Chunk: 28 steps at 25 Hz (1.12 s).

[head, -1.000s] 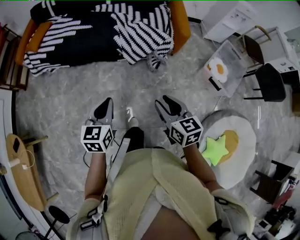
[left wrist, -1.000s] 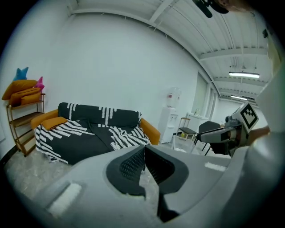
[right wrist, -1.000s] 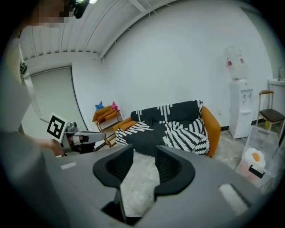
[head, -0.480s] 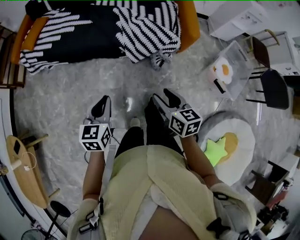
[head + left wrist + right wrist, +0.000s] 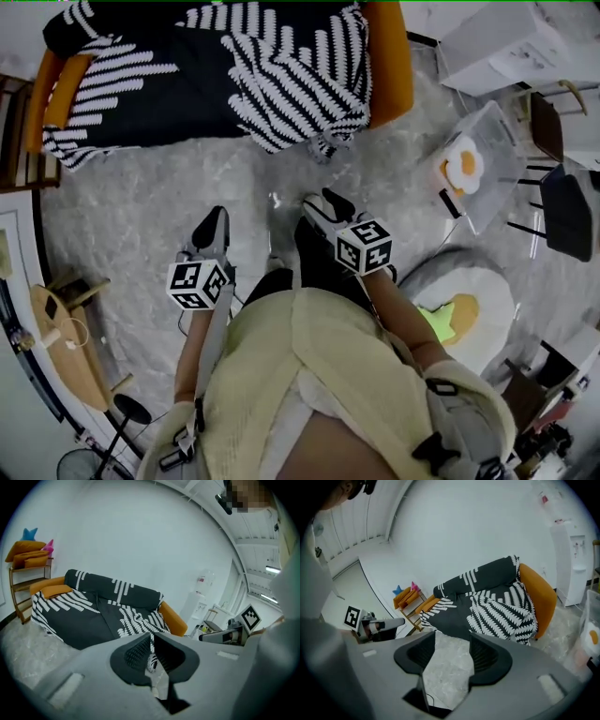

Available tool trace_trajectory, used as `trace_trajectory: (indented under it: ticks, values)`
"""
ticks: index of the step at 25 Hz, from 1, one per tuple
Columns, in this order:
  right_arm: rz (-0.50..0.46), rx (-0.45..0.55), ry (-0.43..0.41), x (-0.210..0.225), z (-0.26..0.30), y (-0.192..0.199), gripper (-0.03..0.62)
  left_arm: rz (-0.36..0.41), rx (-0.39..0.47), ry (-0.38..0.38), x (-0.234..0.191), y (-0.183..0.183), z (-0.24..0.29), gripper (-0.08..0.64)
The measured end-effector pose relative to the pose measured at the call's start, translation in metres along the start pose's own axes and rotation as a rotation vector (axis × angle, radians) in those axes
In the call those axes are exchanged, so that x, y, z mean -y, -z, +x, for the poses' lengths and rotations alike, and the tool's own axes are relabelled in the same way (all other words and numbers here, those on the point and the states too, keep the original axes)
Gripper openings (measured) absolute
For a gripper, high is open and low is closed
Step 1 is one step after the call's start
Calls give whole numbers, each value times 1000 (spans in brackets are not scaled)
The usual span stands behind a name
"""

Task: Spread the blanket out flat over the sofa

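Grey marbled floor [image 5: 141, 234] underfoot, plain white wall [image 5: 140, 536] beyond. Wooden shelf [image 5: 23, 588] far left, black chair [image 5: 572, 206] right, round wooden table [image 5: 66, 356] near left.

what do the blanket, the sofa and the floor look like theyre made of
Blanket: soft knit or woven fabric, matte, black with white stripes; it drapes in folds.
Sofa: smooth orange upholstery, fabric or leatherette, unclear which.
Floor: grey, marbled, slightly glossy; stone-look tile or vinyl.
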State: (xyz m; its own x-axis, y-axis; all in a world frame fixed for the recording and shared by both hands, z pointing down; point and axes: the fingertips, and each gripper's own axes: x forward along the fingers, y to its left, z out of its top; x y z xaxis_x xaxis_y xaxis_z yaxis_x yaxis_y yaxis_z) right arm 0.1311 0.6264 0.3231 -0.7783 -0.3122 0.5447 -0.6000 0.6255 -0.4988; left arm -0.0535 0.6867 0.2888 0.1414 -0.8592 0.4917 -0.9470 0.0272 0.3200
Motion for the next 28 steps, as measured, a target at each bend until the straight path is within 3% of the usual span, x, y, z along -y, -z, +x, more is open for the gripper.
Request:
trace_trajectory:
  ticks: [8,14,28]
  values:
    - [58,-72,-59,43,47,-14,213,-116,-96,38,22,-5,86,25]
    - [82,-120,-53,68,73,-15,213,-97,-130,27,13,-6,130,25]
    - [301,-184,64,148,160,53,213,-21,-261,25,-53,64,229,26]
